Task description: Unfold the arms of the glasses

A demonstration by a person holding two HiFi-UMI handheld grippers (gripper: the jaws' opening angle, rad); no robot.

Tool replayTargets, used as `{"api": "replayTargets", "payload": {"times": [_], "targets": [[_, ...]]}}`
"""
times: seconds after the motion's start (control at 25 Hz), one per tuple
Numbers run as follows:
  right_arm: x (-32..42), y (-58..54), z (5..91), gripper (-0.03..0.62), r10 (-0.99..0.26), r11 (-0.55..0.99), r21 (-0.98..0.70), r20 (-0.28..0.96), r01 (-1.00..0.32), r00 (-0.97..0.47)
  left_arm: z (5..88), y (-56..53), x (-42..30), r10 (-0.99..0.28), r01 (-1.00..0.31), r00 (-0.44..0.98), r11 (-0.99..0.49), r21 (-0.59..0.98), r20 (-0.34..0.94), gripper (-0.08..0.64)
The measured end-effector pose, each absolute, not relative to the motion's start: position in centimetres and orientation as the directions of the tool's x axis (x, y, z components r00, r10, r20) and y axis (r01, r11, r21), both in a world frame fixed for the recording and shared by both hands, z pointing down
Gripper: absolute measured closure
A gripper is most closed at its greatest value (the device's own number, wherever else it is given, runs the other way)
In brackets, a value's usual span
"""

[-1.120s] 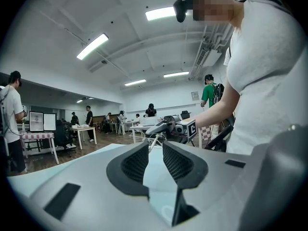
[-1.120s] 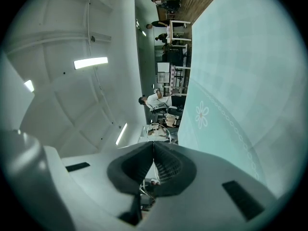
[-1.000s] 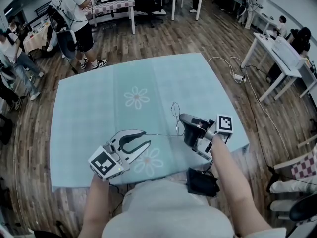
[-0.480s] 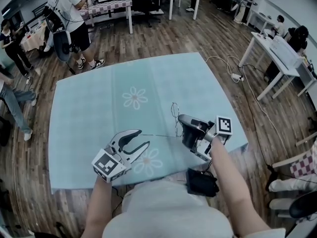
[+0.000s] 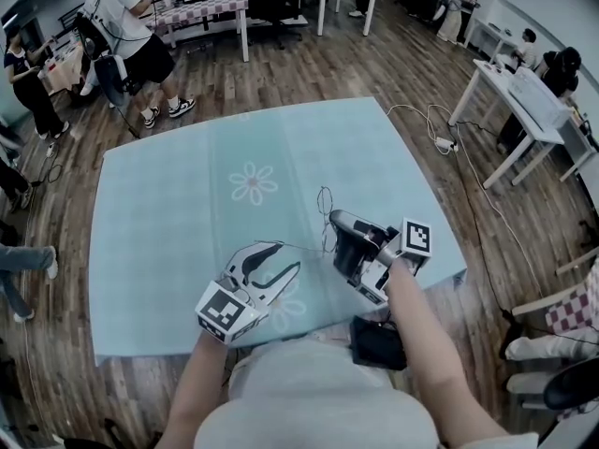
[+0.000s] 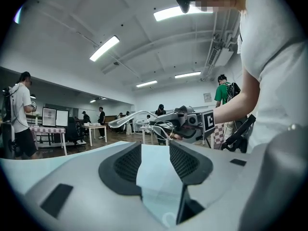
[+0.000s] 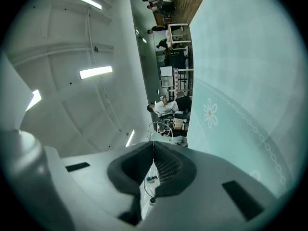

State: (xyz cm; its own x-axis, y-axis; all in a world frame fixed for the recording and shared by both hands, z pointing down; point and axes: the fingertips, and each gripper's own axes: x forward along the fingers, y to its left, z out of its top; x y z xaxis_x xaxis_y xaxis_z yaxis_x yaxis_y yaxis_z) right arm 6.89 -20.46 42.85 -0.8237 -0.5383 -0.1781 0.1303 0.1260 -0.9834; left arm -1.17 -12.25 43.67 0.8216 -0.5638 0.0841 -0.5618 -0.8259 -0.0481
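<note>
The thin wire-frame glasses (image 5: 325,215) hang above the teal tablecloth (image 5: 187,213), pinched in my right gripper (image 5: 335,234), which is shut on the frame. One slim arm (image 5: 304,248) sticks out leftward toward my left gripper (image 5: 286,257). That gripper is open, with nothing between its jaws, its tips just beside the arm's end. In the left gripper view the glasses (image 6: 161,124) and the right gripper (image 6: 192,125) sit beyond my open left gripper (image 6: 155,149). The right gripper view shows my right gripper (image 7: 153,150) closed on the wire, a lens rim (image 7: 161,127) poking out ahead.
The cloth has flower prints (image 5: 254,183) and covers a table on a wood floor. Several people (image 5: 126,26) stand at the far left. White tables (image 5: 524,110) and a cable (image 5: 440,134) lie to the right. A black pouch (image 5: 377,342) hangs at the person's waist.
My left gripper has shifted right and nearer the table's front edge, and its jaws stand wider. The right gripper and the glasses have hardly moved.
</note>
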Motion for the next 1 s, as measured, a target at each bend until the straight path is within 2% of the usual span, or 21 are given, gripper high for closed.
{"api": "replayTargets", "payload": {"times": [0.44,0.88,1.0], "targets": [[6.5,-21.4,43.1,0.581,-0.653,0.058,-0.972,-0.210,0.229,-0.728,43.3,-12.6,0.5,-0.582,-0.575,0.810,-0.813,-0.093,0.072,0.385],[4.8,-20.7,42.9,0.581,-0.657,0.040,-0.955,-0.246,0.294,-0.713,43.2,-13.0,1.5,-0.613,-0.594,0.786,-0.783,-0.184,0.073,0.397],[4.7,-20.4,42.9,0.581,-0.648,0.032,-0.955,-0.245,0.295,-0.721,43.0,-13.0,1.4,-0.627,-0.607,0.775,-0.771,-0.192,0.072,0.423]]}}
